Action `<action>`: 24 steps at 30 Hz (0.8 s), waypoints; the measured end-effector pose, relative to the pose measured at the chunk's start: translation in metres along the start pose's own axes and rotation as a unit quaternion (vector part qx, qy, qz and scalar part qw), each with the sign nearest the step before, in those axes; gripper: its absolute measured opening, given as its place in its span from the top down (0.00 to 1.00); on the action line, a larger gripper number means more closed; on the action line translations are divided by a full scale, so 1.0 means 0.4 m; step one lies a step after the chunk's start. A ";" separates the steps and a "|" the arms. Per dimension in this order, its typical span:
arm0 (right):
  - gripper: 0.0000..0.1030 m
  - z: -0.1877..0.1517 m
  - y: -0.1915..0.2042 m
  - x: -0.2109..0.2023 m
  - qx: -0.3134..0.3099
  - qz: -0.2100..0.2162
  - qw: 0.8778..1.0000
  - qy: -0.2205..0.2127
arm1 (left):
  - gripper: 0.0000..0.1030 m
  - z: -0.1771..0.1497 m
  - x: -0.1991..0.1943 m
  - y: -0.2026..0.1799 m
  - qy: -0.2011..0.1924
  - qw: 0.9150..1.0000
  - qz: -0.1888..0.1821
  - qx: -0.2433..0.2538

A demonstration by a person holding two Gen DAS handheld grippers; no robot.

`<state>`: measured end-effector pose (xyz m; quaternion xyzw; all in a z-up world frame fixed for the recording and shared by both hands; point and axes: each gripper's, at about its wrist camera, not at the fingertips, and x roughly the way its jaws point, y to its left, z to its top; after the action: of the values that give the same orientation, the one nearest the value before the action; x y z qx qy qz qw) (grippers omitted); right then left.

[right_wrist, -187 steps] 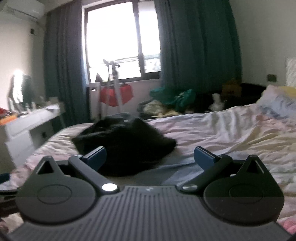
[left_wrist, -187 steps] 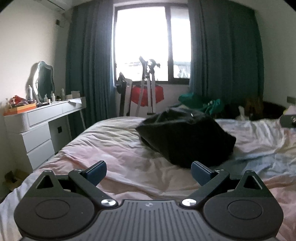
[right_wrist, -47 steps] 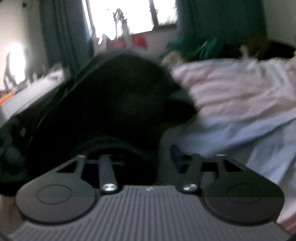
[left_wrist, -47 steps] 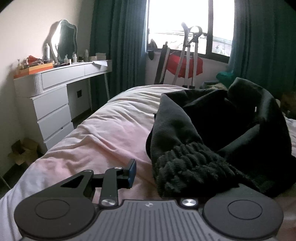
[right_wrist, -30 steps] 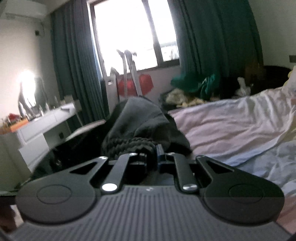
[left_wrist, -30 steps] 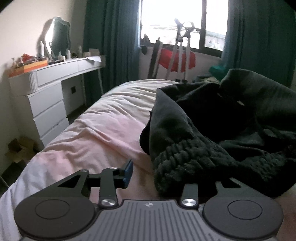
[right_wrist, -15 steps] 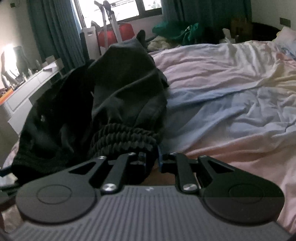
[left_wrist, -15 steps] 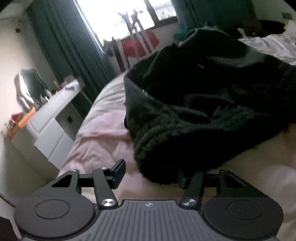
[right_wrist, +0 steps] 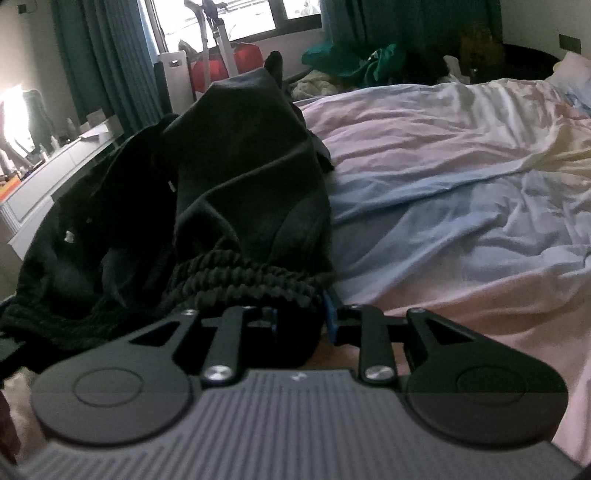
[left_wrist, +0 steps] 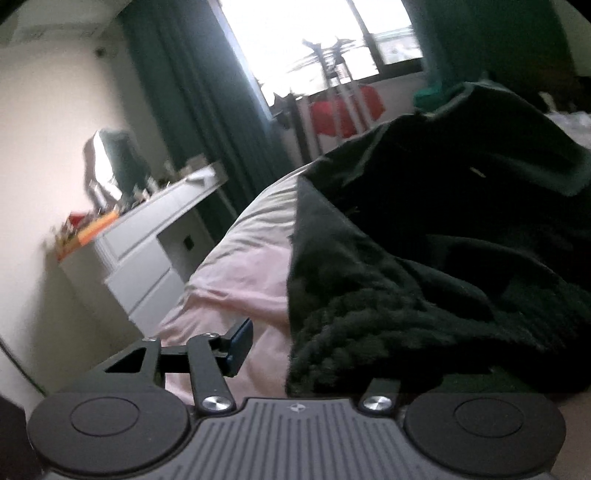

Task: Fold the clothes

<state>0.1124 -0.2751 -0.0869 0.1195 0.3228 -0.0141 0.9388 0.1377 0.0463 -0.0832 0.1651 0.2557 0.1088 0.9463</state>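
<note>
Item: black garment (right_wrist: 236, 177), crumpled in a heap on the bed (right_wrist: 461, 192), with a thick ribbed knit hem at its near edge. The bed carries pink and pale blue bedding.

Left gripper (left_wrist: 310, 354): at the garment's hem on the side facing the white dresser (left_wrist: 140, 251). Its fingers are closing; the blue-padded one (left_wrist: 240, 345) stands clear of the cloth over pink bedding, the other lies hidden under the hem. Whether cloth is pinched here cannot be told.

Right gripper (right_wrist: 301, 321): at the garment's hem on the side facing the bare stretch of bedding. Its fingers are opening, a narrow gap between them, with the knit hem bunched in and over that gap; the right pad (right_wrist: 330, 315) shows beside the cloth.

Background, beyond the garment: bright window (right_wrist: 229, 18), dark green curtains (left_wrist: 192, 107), a mirror (left_wrist: 110, 162) on the dresser.
</note>
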 end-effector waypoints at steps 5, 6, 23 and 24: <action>0.72 -0.003 0.001 0.026 -0.015 -0.027 1.000 0.000 | 0.51 0.023 0.009 0.051 0.007 0.998 -0.011 -0.060; 0.73 -0.005 0.003 0.027 -0.016 -0.028 0.999 -0.006 | 0.54 0.027 0.011 0.059 0.008 0.998 -0.014 -0.069; 0.85 -0.050 0.125 -0.075 0.031 0.127 0.991 0.032 | 0.91 0.260 0.017 0.369 -0.023 0.979 -0.059 -0.194; 0.85 -0.054 0.159 -0.088 0.029 0.147 0.988 0.034 | 0.91 0.292 0.022 0.404 -0.029 0.979 -0.055 -0.193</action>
<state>0.0779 -0.2101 -0.0683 0.1930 0.3331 0.1188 0.9153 0.1864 0.1678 0.0676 -0.0321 0.2106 0.0989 0.9720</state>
